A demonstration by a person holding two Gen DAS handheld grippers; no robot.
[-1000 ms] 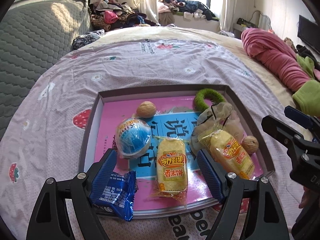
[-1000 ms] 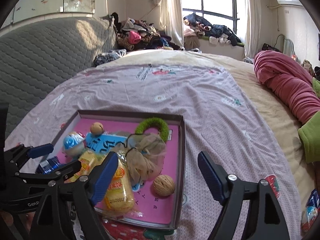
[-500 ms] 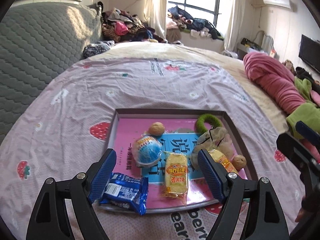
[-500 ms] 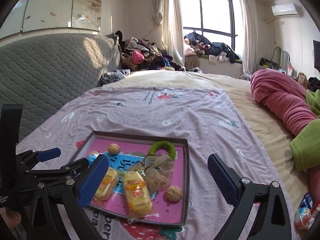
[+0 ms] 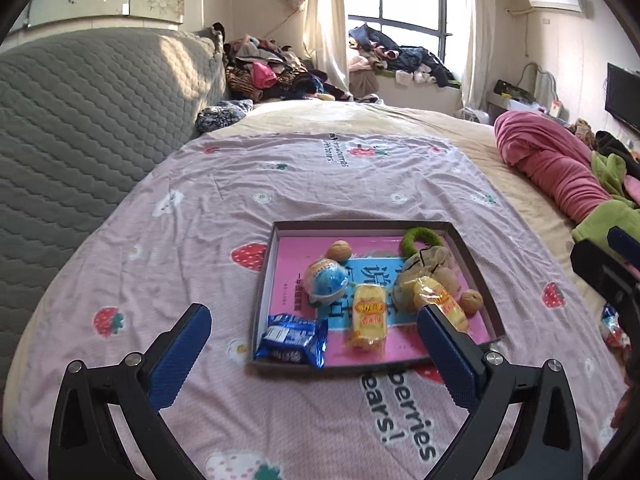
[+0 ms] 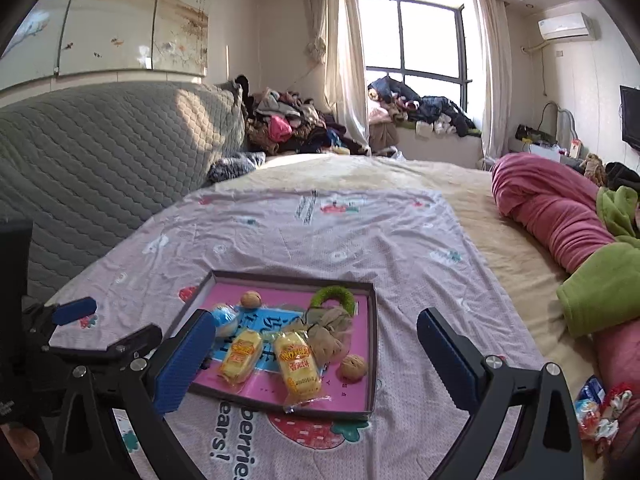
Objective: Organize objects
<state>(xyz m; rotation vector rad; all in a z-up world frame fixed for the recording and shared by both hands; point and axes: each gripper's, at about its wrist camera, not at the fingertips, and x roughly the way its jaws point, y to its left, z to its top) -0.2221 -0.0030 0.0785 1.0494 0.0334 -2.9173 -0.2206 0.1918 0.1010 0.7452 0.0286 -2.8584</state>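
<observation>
Left wrist view: the left gripper [image 5: 314,350] hangs above the bedsheet [image 5: 320,184] with its jaws spread wide, having just been opening, and nothing lies between the blue pads. Ahead of it a shallow tray [image 5: 267,264] rests on the sheet, holding a blue snack packet [image 5: 294,339] at its near left corner, a yellow cake packet [image 5: 369,317] beside that, a second yellow packet [image 5: 439,303] to the right, a blue-capped ball [image 5: 326,282], two walnuts [image 5: 339,249] [image 5: 471,301], a green ring [image 5: 420,240] and a crumpled mesh bag [image 5: 430,264]. In the right wrist view, the right gripper [image 6: 316,360] is likewise wide apart, its jaws just opened further and gripping nothing; the tray [image 6: 375,344] sits below and between its fingers, nearer the left one. A few loose wrapped snacks [image 6: 596,412] lie on the bed at the far right, well apart from the tray, near a pink blanket [image 6: 560,208].
</observation>
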